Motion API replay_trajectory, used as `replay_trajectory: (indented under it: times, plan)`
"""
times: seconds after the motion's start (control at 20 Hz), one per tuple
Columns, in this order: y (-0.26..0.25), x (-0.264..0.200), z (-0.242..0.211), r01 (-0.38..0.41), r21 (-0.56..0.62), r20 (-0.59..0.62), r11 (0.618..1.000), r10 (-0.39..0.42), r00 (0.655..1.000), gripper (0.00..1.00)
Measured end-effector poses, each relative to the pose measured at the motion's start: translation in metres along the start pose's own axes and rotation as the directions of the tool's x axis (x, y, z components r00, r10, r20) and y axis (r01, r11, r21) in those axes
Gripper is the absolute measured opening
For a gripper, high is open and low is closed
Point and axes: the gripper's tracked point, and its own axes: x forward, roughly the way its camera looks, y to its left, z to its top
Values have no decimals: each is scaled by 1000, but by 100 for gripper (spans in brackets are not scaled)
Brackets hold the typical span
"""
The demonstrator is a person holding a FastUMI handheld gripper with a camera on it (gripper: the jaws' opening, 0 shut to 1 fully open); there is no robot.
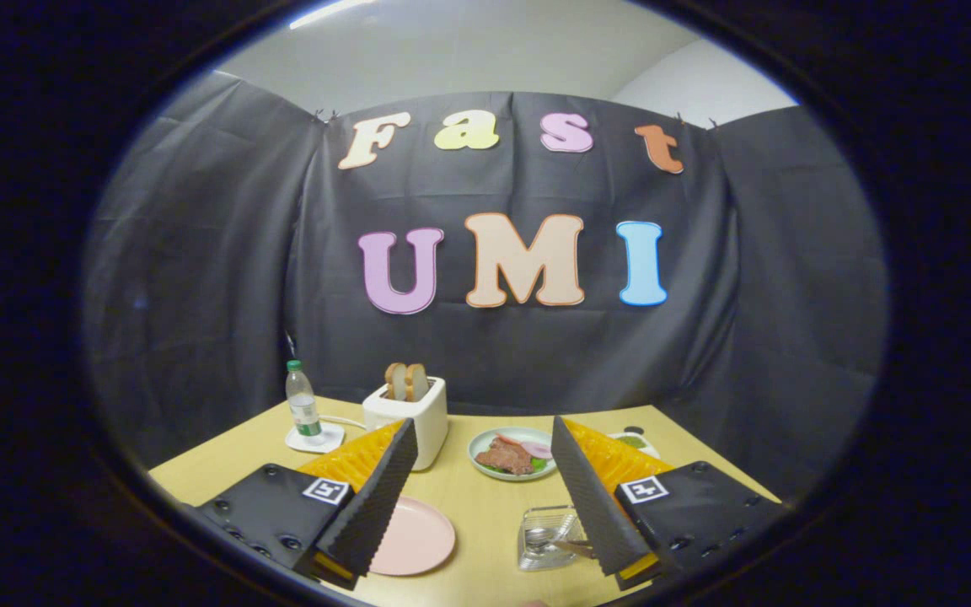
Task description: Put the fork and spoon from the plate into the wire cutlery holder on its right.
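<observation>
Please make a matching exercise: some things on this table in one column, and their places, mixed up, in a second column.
1. pink plate
2. toaster
3. water bottle
4. wire holder

A. on a white coaster, beside the toaster
B. beside the left finger of the open tongs
C. holds two bread slices
D. partly behind the right finger

Pairs: 1-B, 2-C, 3-A, 4-D

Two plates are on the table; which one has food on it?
The pale green plate beyond the open gripper, beside the white toaster, holds meat and vegetables. The pink plate by the left finger is bare.
</observation>
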Motion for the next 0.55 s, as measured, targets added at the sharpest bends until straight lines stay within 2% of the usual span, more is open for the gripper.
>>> replay_trajectory:
  times: [0.55]
  plan:
    - [-6, 8, 22, 8, -4, 70, 1000, -8, 998, 100]
